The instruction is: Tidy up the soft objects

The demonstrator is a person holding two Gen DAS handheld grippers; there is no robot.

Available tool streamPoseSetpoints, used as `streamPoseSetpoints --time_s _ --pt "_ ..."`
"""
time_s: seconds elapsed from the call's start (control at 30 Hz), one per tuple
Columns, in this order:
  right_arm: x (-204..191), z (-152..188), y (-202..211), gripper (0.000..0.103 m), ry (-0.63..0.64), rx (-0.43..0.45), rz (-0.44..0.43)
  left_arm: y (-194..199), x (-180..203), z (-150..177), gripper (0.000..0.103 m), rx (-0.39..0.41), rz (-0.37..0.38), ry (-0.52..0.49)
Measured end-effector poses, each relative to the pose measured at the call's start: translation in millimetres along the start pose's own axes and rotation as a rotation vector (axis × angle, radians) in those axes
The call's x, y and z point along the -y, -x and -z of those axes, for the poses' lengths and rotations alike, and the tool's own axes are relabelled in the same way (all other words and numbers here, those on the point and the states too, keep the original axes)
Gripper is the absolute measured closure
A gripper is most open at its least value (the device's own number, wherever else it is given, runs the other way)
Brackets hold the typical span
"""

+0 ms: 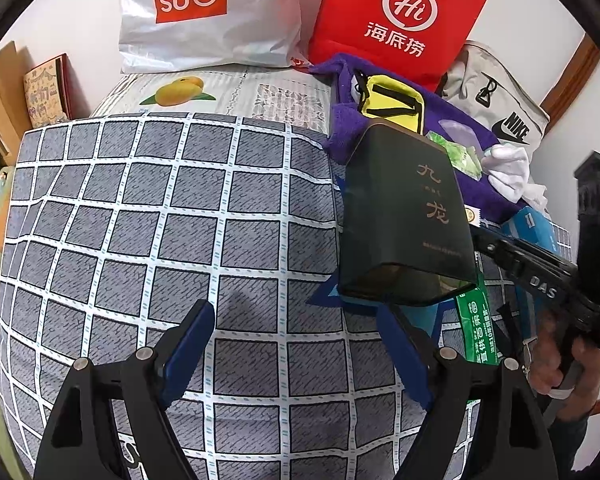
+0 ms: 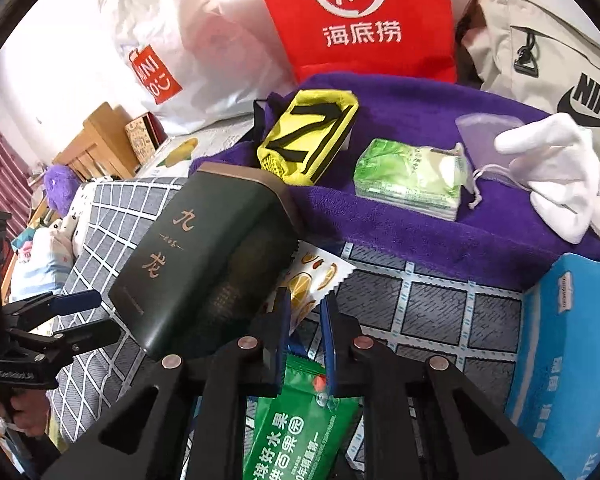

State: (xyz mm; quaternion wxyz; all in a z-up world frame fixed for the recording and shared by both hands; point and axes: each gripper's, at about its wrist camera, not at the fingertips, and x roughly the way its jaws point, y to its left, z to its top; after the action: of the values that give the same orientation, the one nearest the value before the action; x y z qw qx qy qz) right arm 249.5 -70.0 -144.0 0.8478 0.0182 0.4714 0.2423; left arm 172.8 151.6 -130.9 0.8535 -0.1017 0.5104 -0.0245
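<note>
The left gripper hangs with its jaws wide and nothing between them, over the grey checked bed cover. A dark green bag lies tilted beside the purple towel, near the cover's far edge. The right gripper stands narrow over a green snack packet; whether it grips, I cannot tell.

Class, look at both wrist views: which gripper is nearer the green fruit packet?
Right. The right gripper hangs directly over the green fruit packet, fingers close together. The left gripper hovers open beside it over the checked cover.
</note>
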Motion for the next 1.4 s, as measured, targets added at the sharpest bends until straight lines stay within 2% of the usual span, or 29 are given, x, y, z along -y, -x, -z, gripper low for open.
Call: streamPoseSetpoints --time_s 0.1,0.2,0.4,0.57,0.73,1.0,1.2,1.3,1.4 --pt "2.8 -1.3 -8.8 0.088 -0.018 -0.016 0.002 0.5 0.3 0.0 0.021 -0.001 0.000 -0.001" --pt "5.6 -2.5 -7.5 0.093 -0.031 0.016 -0.016 0.8 0.9 0.4 0.021 0.000 0.002 -0.002" --pt "0.3 0.5 12.7 0.099 0.013 0.079 -0.009 2.9 5.7 2.2 0.021 0.002 0.015 -0.009" --pt "4.3 7.2 35.7 0.100 0.022 0.109 0.003 8.9 20.2 9.0 0.022 0.011 0.038 -0.031" --pt "11.9 22.0 66.7 0.100 0.024 0.147 0.043 10.6 48.3 17.0 0.023 0.011 0.065 -0.067" --pt "19.7 55.0 125.6 0.100 0.041 0.214 0.095 -5.6 117.2 35.4 0.023 -0.003 0.072 -0.174" --pt "24.0 79.4 167.4 0.100 0.057 0.265 0.139 -29.7 147.6 41.2 0.023 -0.035 0.086 -0.163" --pt "30.3 88.8 179.8 0.100 0.044 0.275 0.141 -37.8 158.1 42.7 0.023 -0.010 0.023 -0.174" --pt "36.7 95.5 184.1 0.100 0.035 0.280 0.139 -43.3 172.3 47.8 0.022 0.019 -0.061 -0.241"
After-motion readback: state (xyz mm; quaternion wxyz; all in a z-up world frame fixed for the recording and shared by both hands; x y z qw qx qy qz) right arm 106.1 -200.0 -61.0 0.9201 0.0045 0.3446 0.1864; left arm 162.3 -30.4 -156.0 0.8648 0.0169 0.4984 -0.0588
